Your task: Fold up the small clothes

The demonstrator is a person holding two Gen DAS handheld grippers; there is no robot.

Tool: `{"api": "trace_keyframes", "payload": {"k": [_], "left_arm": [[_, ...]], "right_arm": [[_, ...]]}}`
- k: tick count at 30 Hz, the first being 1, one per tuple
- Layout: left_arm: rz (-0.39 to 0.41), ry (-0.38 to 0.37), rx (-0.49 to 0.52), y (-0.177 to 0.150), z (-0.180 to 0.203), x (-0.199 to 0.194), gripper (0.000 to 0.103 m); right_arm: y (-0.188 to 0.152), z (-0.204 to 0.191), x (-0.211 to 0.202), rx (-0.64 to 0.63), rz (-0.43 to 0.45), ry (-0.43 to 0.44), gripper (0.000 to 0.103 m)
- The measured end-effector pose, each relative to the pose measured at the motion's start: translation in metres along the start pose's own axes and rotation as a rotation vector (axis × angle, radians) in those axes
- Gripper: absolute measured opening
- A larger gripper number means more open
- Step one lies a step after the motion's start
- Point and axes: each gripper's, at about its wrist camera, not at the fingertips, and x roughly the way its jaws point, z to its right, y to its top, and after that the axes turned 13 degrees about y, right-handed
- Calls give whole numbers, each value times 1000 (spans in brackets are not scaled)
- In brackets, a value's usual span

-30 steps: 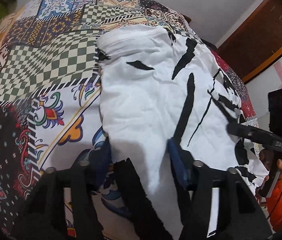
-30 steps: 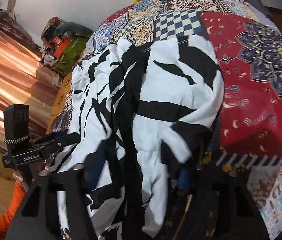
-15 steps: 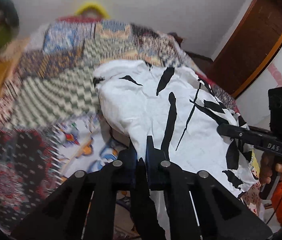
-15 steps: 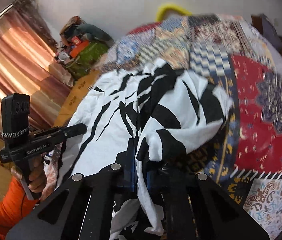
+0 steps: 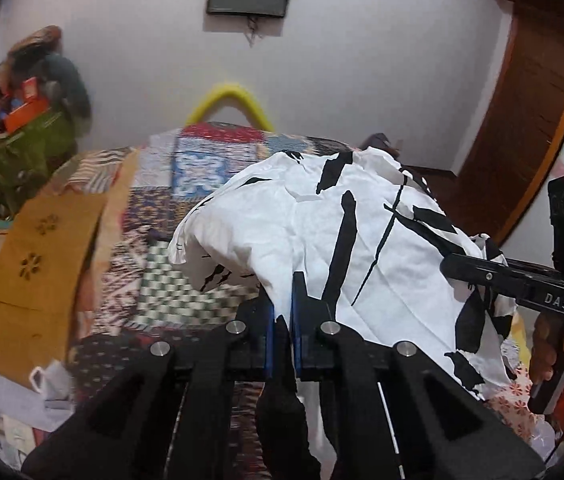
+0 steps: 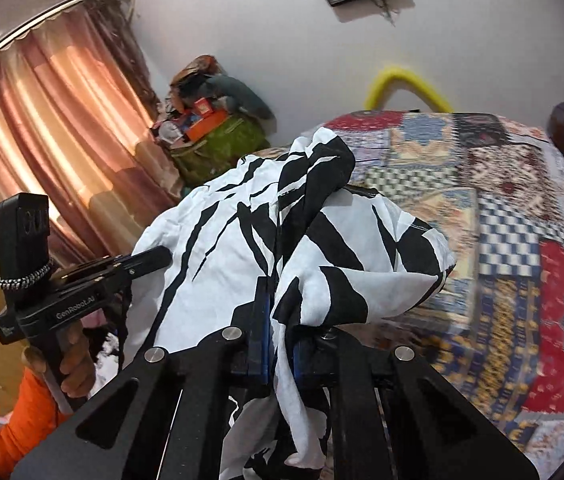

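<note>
A bed under a patchwork quilt point(image 5: 202, 168) of printed squares fills the room before us, its far squares blurred. At twelve o'clock one white cotton garment with black slashes point(image 5: 321, 232) hangs raised above the quilt, crumpled, its lower edge hidden behind both tools. Our left tongs point(image 5: 282, 312) are clamped on its hem; our right tongs point(image 6: 280, 320) are likewise pinched tight on a fold. At nine o'clock in the right wrist view hang pink curtains point(image 6: 54, 128).

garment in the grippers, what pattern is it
White with irregular black streaks and blotches; the garment shows best in the right wrist view.
</note>
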Motion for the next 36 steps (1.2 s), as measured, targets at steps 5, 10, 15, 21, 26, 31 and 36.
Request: {"api": "trace_keyframes", "payload": {"k": [5, 10, 15, 21, 26, 31, 36], "left_arm": [[-74, 9, -66, -15, -45, 22, 7], [-218, 2, -125, -48, -80, 72, 7], [-339, -2, -158, -88, -91, 119, 8], [-387, 19, -173, -119, -95, 133, 30], [-417, -8, -169, -142, -96, 123, 42], [-435, -16, -152, -170, -90, 105, 42], [-433, 20, -100, -190, -80, 85, 43]], "right_arm": [[-5, -10, 47, 11, -58, 28, 7], [-26, 3, 93, 71, -155, 31, 7], [-50, 27, 134, 109, -269, -18, 7], [-70, 35, 142, 109, -327, -67, 13], [-84, 28, 126, 138, -344, -70, 38], [-109, 12, 119, 52, -389, -90, 39], [-122, 4, 111, 15, -397, -99, 39]]}}
